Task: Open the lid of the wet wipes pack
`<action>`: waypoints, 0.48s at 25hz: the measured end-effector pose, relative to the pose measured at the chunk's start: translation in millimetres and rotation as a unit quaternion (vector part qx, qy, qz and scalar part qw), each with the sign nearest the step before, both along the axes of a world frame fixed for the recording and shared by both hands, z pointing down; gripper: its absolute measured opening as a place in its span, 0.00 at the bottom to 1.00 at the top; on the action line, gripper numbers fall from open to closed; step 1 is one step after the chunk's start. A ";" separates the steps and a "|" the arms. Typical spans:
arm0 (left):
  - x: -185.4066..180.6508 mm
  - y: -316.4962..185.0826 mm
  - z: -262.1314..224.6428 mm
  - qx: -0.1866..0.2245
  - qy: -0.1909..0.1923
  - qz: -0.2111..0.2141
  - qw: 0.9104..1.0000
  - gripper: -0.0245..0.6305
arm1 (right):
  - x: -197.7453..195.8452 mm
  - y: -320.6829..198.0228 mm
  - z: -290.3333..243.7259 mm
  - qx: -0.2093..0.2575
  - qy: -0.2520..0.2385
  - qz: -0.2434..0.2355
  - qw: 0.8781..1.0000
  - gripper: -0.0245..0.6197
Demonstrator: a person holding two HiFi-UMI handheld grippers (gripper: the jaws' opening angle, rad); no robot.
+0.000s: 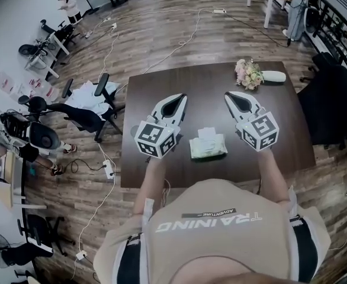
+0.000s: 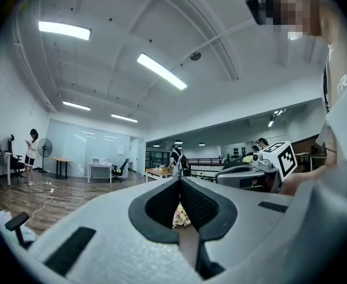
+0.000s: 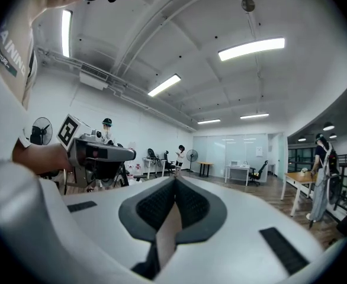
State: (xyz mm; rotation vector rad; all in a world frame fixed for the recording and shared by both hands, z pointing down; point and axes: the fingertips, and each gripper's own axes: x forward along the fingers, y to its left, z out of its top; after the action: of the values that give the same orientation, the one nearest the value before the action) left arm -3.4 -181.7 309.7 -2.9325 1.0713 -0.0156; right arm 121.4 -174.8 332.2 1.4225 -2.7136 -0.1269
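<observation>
Nearest the camera is the operator's beige printed shirt [image 1: 221, 229], with both forearms reaching forward over a dark brown square wooden table [image 1: 161, 87]. At left, the left gripper [image 1: 179, 99], white with black ribbed pads and a marker cube, is held level above the table. Its jaws are closed tip to tip on nothing, as its own view confirms. In the centre, near the table's front edge, lies the pale green soft wet wipes pack [image 1: 208, 147], flat on the wood. It sits between the two tools, and neither tool touches it. A small white piece shows at its far edge. At this size it cannot be determined whether that is the lid folded back or a label or a wipe. The scene therefore fits either a closed pack or one whose flap is already up. At right, the right gripper [image 1: 229, 96] is likewise level and clenched empty. Beyond it, at the far edge, are a small pink-and-white flower bunch [image 1: 248, 74] and a white oblong object [image 1: 274, 76], both well apart from the pack. Nothing on the table obstructs access. Black office chairs [image 1: 87, 114] and floor cables [image 1: 161, 58] lie clear of the work.
</observation>
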 end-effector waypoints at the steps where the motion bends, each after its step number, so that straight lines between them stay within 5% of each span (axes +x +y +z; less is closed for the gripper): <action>1: -1.3 0.6 2.5 -0.002 0.000 -0.001 1.000 0.05 | -1.5 0.7 2.4 -0.002 0.001 -0.002 1.000 0.06; 12: -15.1 0.0 6.3 -0.006 0.013 -0.011 1.000 0.05 | -8.5 -3.2 14.2 -0.013 0.001 -0.006 1.000 0.06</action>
State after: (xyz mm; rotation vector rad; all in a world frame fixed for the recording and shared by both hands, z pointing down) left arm -18.5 -181.6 316.0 -2.9390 1.1117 0.0153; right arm 112.9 -178.0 346.4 1.3990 -2.7126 -0.0947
